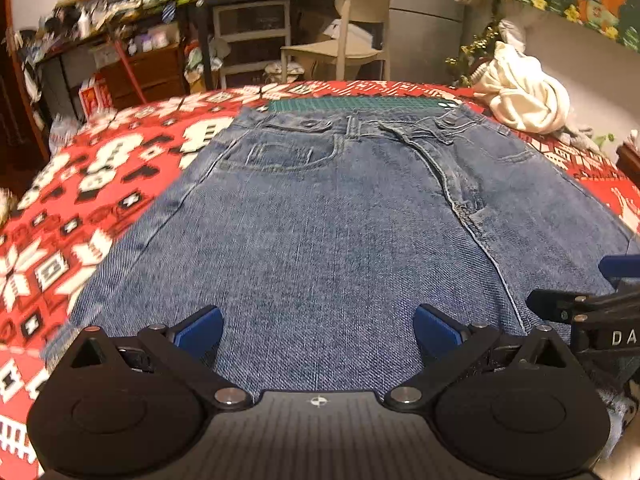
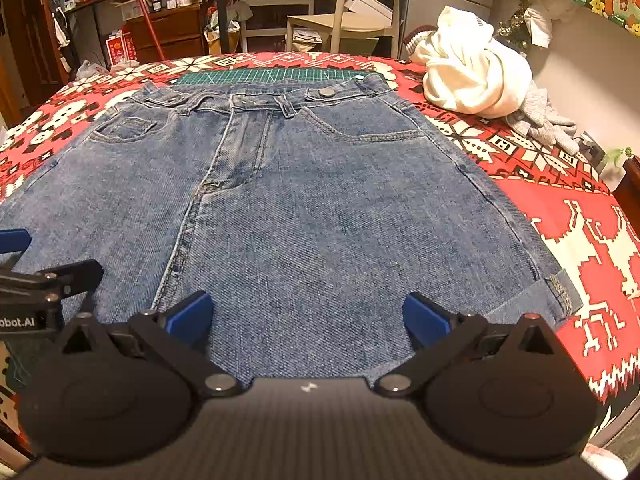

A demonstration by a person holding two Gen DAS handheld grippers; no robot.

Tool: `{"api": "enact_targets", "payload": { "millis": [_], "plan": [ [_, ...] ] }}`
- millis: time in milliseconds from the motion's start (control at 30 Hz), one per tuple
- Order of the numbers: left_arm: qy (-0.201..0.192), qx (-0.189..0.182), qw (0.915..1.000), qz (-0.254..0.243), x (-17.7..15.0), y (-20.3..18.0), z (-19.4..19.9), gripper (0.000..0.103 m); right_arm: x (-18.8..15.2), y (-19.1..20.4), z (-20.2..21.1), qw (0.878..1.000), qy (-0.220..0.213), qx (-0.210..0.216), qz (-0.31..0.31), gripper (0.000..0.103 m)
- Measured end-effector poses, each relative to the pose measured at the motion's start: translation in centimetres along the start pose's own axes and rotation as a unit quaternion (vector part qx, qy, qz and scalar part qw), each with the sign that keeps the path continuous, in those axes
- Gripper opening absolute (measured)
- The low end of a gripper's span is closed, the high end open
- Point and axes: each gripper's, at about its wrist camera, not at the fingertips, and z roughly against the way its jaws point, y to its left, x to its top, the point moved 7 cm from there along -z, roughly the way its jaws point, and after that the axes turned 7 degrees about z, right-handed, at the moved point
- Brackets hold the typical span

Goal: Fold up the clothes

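Note:
A pair of blue denim shorts (image 1: 340, 208) (image 2: 312, 184) lies flat on the red patterned tablecloth (image 1: 80, 200) (image 2: 580, 232), waistband at the far side, leg hems toward me. My left gripper (image 1: 318, 330) hovers over the left leg near its hem, jaws wide open with only flat denim under the gap. Over the right leg my right gripper (image 2: 306, 316) stands open the same way, nothing pinched by its blue pads (image 2: 424, 318). Each gripper shows at the edge of the other's view.
A white crumpled garment (image 2: 472, 72) (image 1: 524, 92) and a grey one (image 2: 544, 116) lie at the far right of the table. A green cutting mat (image 2: 272, 76) peeks out beyond the waistband. A chair (image 1: 356, 28), shelves and a cluttered desk stand behind the table.

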Motion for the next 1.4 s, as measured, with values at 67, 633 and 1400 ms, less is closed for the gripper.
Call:
{"api": "enact_targets", "payload": {
  "millis": [67,633,1400],
  "plan": [
    [0.0,0.001,1.0,-0.005,0.1,-0.1,0.0,0.103,0.0,0.0,0.0,1.0,0.001,0.0,0.0,0.102],
    [-0.013,-0.006,0.9999,-0.006,0.0,0.0,0.1,0.103,0.0,-0.1,-0.1,1.0,-0.002,0.003,0.0,0.102],
    [-0.027,0.024,0.9876,0.153,0.7,18.4,5.9,0.057,-0.2,0.1,-0.1,1.0,-0.009,0.001,-0.001,0.102]
  ]
}}
